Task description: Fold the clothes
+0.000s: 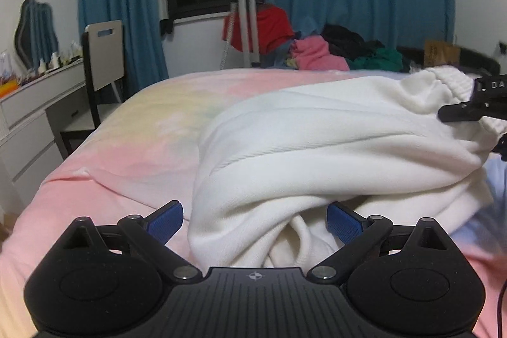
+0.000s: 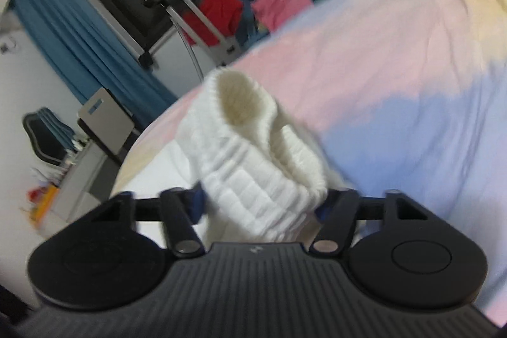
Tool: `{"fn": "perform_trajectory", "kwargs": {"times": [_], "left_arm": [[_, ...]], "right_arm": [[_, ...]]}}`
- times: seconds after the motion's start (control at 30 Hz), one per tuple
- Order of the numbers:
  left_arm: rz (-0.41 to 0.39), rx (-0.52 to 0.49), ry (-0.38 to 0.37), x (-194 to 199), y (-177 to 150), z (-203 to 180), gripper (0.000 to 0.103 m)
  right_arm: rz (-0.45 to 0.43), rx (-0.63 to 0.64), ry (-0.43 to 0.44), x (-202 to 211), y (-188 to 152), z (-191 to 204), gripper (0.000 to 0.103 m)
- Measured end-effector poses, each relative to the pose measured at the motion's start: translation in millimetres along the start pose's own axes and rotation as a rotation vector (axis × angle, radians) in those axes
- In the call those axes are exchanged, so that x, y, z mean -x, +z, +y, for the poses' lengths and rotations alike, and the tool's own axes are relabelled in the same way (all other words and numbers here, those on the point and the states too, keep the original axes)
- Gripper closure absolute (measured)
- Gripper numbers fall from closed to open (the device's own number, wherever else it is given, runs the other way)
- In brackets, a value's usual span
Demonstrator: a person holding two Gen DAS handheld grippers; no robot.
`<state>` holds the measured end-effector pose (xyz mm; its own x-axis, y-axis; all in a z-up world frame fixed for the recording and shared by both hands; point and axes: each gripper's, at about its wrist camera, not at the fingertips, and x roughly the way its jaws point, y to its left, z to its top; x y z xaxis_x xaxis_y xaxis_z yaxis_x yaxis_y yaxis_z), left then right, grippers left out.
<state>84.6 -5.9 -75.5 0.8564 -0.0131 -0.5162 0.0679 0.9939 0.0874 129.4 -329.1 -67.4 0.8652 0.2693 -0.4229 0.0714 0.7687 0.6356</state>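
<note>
A white sweatshirt (image 1: 317, 154) lies bunched on the pastel bedspread (image 1: 142, 129). My left gripper (image 1: 255, 224) is open, its blue pads (image 1: 166, 222) standing either side of a low fold of the cloth without squeezing it. At the right edge of the left wrist view, my right gripper (image 1: 456, 114) holds the ribbed hem (image 1: 443, 84) raised off the bed. In the right wrist view, the right gripper (image 2: 259, 208) is shut on that ribbed band (image 2: 253, 167), which bulges out between the fingers. That view is tilted and blurred.
Beyond the far edge of the bed there is a heap of clothes (image 1: 317, 53) in pink, red, green and dark colours, and a white tripod (image 1: 247, 21) in front of blue curtains (image 1: 120, 5). A chair (image 1: 101, 59) and white dresser (image 1: 35, 110) stand left of the bed.
</note>
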Motion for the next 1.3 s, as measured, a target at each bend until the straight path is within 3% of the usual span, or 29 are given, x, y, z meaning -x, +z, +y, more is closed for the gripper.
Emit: {"fn": "perform_trajectory", "kwargs": {"times": [0.07,0.1,0.2,0.27,0.4,0.5,0.63,0.8,0.87,0.93,1.1,1.2,1.3], "left_arm": [[-0.011,-0.004,0.011,3,-1,1,0.005],[-0.012,-0.008,0.015,3,-1,1,0.005],[-0.01,-0.004,0.02,4,-3,3,0.005],[-0.007,0.007,0.02,3,-3,5,0.004],[0.001,0.034,0.013,1,-4,11,0.002],[-0.017,0.005,0.042,2,-7,9,0.001],[-0.01,0.021,0.044,0,-9,13,0.001],[0.007,0.06,0.029,-1,-8,19,0.001],[0.011,0.07,0.027,-1,-8,20,0.0],[0.026,0.097,0.019,-3,-8,24,0.0],[0.054,0.147,0.012,-6,-8,28,0.0],[0.079,0.177,0.008,-8,-7,31,0.0],[0.13,0.194,-0.019,-11,-2,31,0.001]], "right_arm": [[-0.039,0.017,0.029,7,8,5,0.065],[-0.059,0.026,0.044,10,12,8,0.067],[-0.12,0.053,0.077,19,26,12,0.067],[-0.147,0.08,0.03,19,31,6,0.067],[-0.114,0.027,-0.065,2,21,-31,0.067],[-0.107,-0.026,-0.071,-4,11,-47,0.056],[-0.074,-0.094,-0.084,-4,9,-51,0.02],[0.021,-0.209,-0.055,-9,0,-62,0.019],[0.065,-0.234,-0.054,-14,-6,-65,0.011],[0.108,-0.237,-0.037,-20,-11,-66,0.012],[0.148,-0.133,-0.029,-30,-13,-47,0.01],[0.115,-0.046,-0.018,-22,-14,-32,0.011],[0.116,-0.001,-0.048,-21,-18,-30,0.021]]}}
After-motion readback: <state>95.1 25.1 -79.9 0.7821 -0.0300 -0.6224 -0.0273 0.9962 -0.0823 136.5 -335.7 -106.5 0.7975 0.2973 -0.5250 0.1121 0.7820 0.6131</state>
